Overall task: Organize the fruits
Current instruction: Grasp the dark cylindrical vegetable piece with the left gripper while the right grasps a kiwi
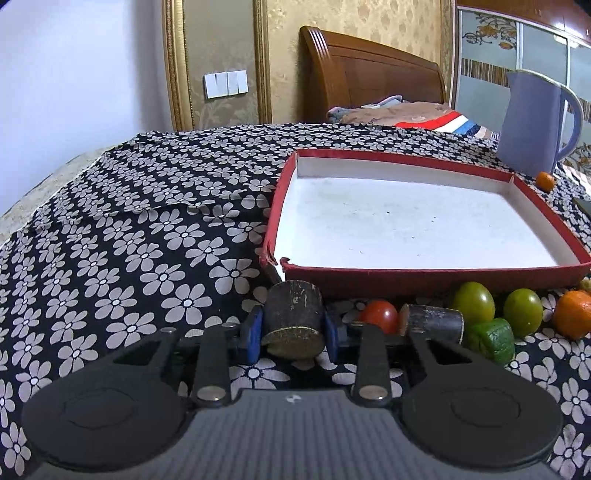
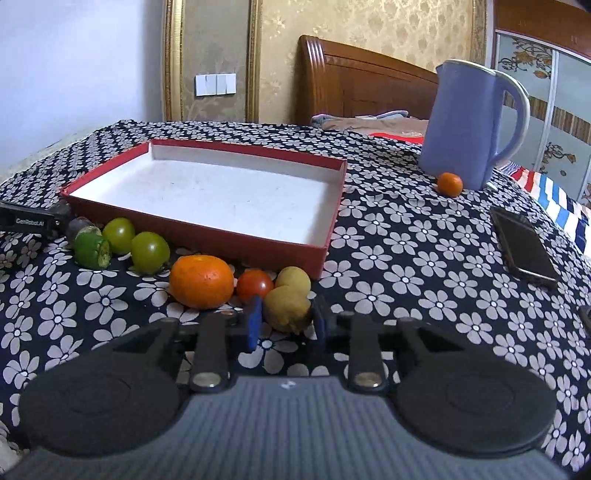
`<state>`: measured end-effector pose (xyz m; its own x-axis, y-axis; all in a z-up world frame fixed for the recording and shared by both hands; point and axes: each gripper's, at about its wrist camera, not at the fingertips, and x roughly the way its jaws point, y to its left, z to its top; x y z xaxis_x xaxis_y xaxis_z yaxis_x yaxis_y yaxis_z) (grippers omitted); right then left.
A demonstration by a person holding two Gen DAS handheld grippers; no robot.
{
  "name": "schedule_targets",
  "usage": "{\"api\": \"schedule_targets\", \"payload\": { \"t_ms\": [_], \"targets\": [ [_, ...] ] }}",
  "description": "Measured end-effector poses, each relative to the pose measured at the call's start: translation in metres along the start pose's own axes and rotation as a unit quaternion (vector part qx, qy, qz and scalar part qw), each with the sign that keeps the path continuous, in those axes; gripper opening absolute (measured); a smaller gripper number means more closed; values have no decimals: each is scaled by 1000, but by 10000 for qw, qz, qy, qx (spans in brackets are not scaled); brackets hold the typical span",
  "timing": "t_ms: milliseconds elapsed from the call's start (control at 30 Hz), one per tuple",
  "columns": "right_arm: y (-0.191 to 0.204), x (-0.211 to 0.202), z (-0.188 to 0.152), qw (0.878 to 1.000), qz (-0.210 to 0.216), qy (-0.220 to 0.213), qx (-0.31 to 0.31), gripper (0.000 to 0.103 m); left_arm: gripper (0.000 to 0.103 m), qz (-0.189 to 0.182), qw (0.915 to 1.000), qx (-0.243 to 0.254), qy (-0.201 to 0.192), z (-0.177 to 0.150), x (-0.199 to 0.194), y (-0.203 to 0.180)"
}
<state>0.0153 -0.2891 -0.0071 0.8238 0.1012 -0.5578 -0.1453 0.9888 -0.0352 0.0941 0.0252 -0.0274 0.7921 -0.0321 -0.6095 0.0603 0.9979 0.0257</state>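
— Which step is this?
— The pick-up. The left gripper (image 1: 294,332) pinches a dark stub (image 1: 293,320); the right gripper (image 2: 286,324) pinches a yellow fruit (image 2: 287,308). Both lie on the cloth (image 1: 129,240) before the empty box (image 1: 424,275).
— Next?
— I'd guess lift over the near rim and let go inside.

Wooden headboard (image 1: 373,74), gold wallpaper (image 1: 369,18) (damask, perhaps), white wall (image 1: 74,74).

i see red tray (image 2: 325,254) interior bare, open from above. fruit row (image 2: 201,277) crowds its near wall. jug (image 2: 461,125) and phone (image 2: 524,247) block right side. left cloth (image 1: 129,221) free.
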Motion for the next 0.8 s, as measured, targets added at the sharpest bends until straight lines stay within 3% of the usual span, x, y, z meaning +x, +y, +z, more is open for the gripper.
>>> {"api": "schedule_targets", "payload": {
  "t_ms": [433, 800],
  "targets": [
    [6, -20, 5, 9994, 134, -330, 37, 27, 32, -87, 9993, 141, -324, 2, -40, -8],
    [13, -26, 15, 9983, 259, -520, 92, 27, 32, -154, 9967, 379, -704, 24, -71, -29]
  ]
}}
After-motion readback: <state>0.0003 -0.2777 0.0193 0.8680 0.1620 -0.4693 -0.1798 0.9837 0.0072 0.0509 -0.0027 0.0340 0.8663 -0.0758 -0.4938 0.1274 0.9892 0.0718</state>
